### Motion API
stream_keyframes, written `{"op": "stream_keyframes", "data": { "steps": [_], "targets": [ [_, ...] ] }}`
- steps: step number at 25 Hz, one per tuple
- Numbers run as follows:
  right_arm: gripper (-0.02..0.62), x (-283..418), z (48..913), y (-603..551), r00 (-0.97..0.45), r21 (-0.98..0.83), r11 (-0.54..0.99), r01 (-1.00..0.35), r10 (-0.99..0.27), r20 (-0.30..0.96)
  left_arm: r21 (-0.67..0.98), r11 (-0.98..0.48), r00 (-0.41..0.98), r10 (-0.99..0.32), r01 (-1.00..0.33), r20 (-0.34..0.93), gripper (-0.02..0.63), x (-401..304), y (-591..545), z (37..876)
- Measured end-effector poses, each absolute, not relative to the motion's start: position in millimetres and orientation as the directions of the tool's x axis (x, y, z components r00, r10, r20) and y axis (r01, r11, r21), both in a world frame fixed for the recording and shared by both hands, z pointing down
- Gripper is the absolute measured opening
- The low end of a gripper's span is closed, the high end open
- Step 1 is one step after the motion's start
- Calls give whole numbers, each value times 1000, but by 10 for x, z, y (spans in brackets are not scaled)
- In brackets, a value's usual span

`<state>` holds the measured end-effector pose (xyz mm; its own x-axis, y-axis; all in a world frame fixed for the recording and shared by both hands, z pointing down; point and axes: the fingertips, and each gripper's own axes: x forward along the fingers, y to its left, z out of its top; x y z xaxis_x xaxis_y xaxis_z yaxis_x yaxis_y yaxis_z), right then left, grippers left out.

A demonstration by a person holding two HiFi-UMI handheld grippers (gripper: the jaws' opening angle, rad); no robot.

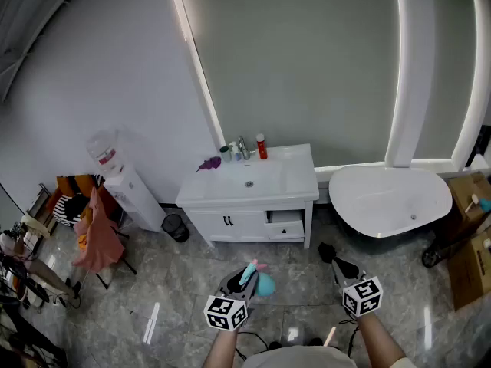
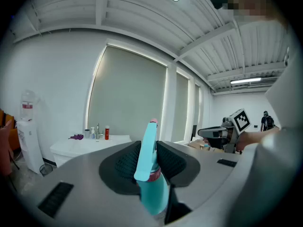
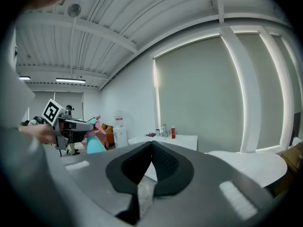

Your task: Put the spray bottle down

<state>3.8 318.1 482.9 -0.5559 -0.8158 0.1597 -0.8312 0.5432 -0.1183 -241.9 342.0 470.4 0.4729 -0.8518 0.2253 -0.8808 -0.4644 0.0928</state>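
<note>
A teal spray bottle (image 1: 265, 284) with a pink nozzle is held in the air in front of me, low in the head view. My left gripper (image 1: 247, 276) is shut on it. In the left gripper view the bottle (image 2: 150, 174) stands tilted between the two black pads, with its trigger head poking up past the fingertips. My right gripper (image 1: 328, 253) hovers to the right of it at about the same height. In the right gripper view its jaws (image 3: 151, 145) meet at the tips with nothing between them, and the spray bottle (image 3: 96, 144) shows at the left.
A white vanity (image 1: 288, 179) with a sink stands ahead, with a red bottle (image 1: 261, 146) and small toiletries at its back edge. A white bathtub (image 1: 391, 194) lies to the right, cardboard boxes (image 1: 469, 263) beyond it. To the left are a water dispenser (image 1: 130, 190), a black bin (image 1: 176, 227) and a clothes-draped chair (image 1: 96, 236).
</note>
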Motion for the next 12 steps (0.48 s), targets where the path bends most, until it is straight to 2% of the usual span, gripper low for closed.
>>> {"op": "stream_keyframes", "data": {
  "steps": [12],
  "targets": [
    [11,175,4858,3080,-559,-128,545,-829,-814,159,88,-458,466,-857,-884,220,104,-2280,3330,4715]
  ]
}}
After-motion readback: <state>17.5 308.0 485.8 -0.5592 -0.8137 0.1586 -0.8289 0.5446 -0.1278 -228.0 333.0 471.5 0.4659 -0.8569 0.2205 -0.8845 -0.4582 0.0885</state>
